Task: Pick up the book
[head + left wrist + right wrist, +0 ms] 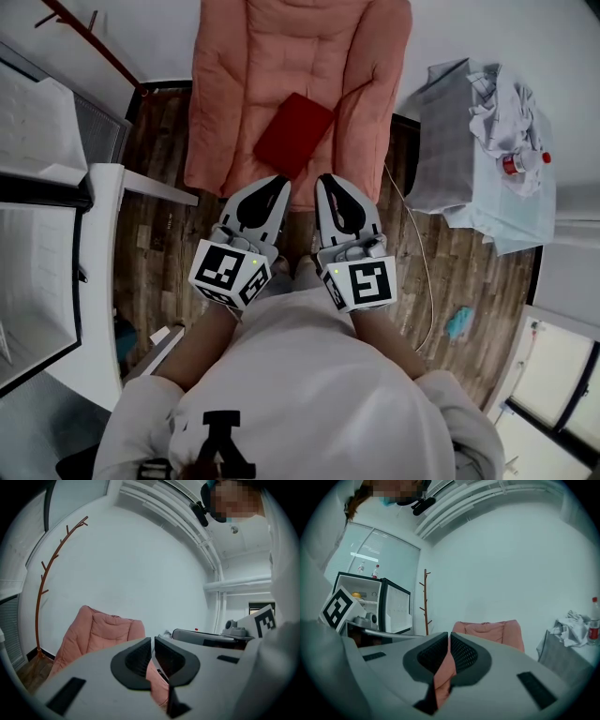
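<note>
A dark red book (293, 134) lies flat on the seat of a pink padded chair (234, 56), straight ahead of me in the head view. My left gripper (279, 180) and right gripper (324, 179) are held side by side just short of the seat's front edge, below the book and apart from it. Both are shut with nothing between the jaws. In the left gripper view the shut left gripper (153, 641) points at the pink chair (93, 632). The right gripper (449, 636) points at the same chair (497, 632). The book is hidden in both gripper views.
A table under a pale cloth (469, 187) stands to the right with crumpled fabric and a red-capped bottle (522, 163). A white desk (103, 281) lies to the left, and a brown coat stand (47, 578) beside the chair. A cord (424, 272) trails over the wood floor.
</note>
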